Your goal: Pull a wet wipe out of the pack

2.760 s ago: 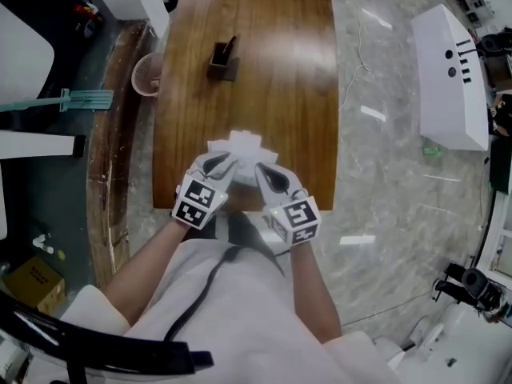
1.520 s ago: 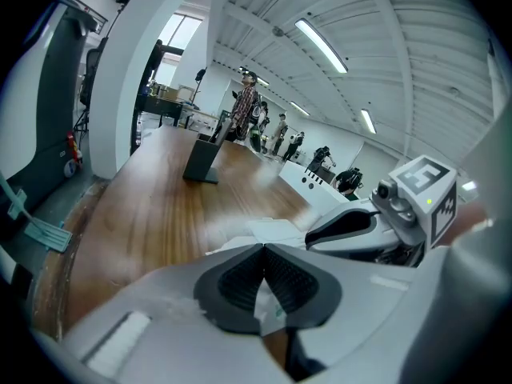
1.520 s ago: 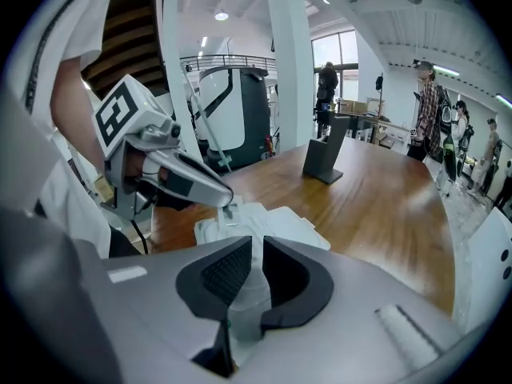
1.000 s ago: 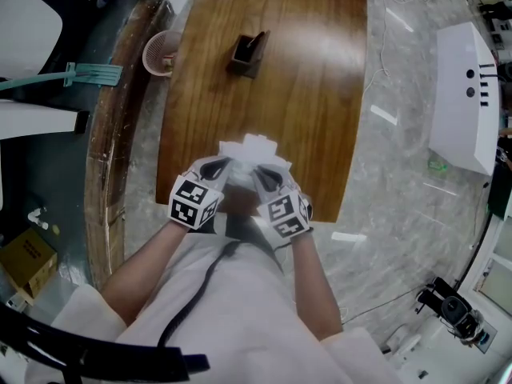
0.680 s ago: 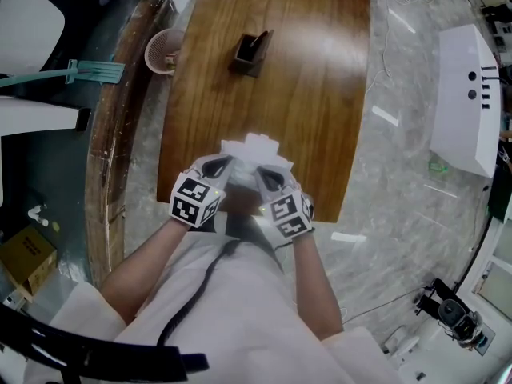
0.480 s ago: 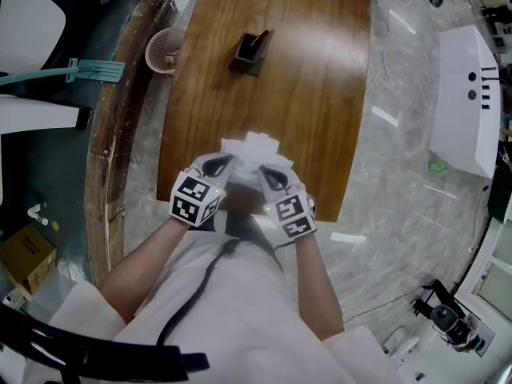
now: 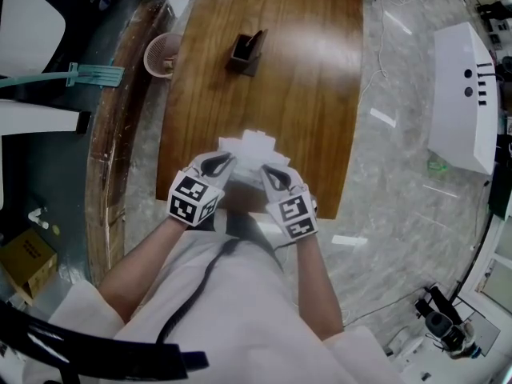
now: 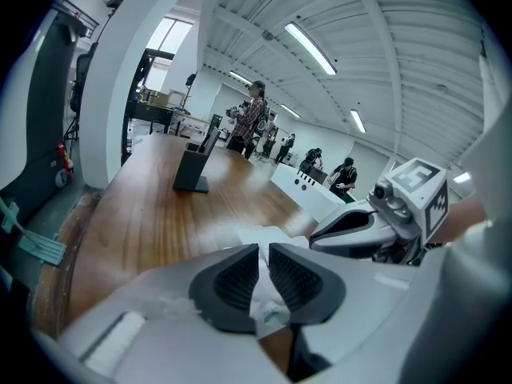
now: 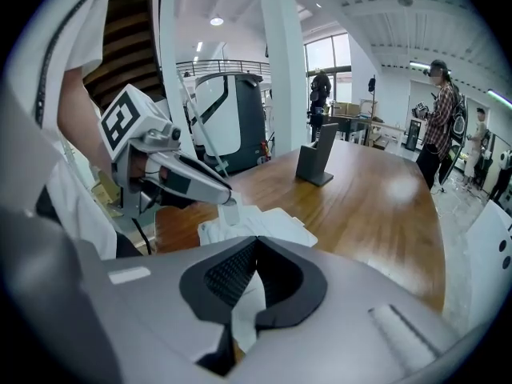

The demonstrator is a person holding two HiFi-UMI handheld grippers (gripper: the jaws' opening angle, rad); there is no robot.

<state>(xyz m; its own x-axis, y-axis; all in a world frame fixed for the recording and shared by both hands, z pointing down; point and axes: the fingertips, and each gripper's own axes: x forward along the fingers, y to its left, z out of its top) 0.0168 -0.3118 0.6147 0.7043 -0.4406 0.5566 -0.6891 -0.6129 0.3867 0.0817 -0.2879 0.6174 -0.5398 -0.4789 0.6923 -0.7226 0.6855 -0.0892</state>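
Note:
A white heap of wipes and pack (image 7: 250, 146) lies near the front edge of the wooden table (image 7: 272, 70). My left gripper (image 7: 226, 161) is at its left side. Its jaws have just been opening; a narrow gap shows between the pads (image 8: 236, 278), with the white pack edge printed in green (image 8: 268, 316) lying in it. My right gripper (image 7: 266, 170) is at the heap's right side, its jaws closed at the tip (image 9: 254, 243) on a white wet wipe (image 9: 244, 310) that hangs down between the pads. The two grippers' tips are close together.
A black stand (image 7: 246, 52) is at the far middle of the table, and a pink basket (image 7: 160, 54) sits on the floor beside the table's left edge. A white cabinet (image 7: 462, 86) stands to the right. People stand far off in the gripper views.
Both grippers stay at the white heap. The right gripper has shifted slightly to the right and toward me with the wipe; the left one has kept its place.

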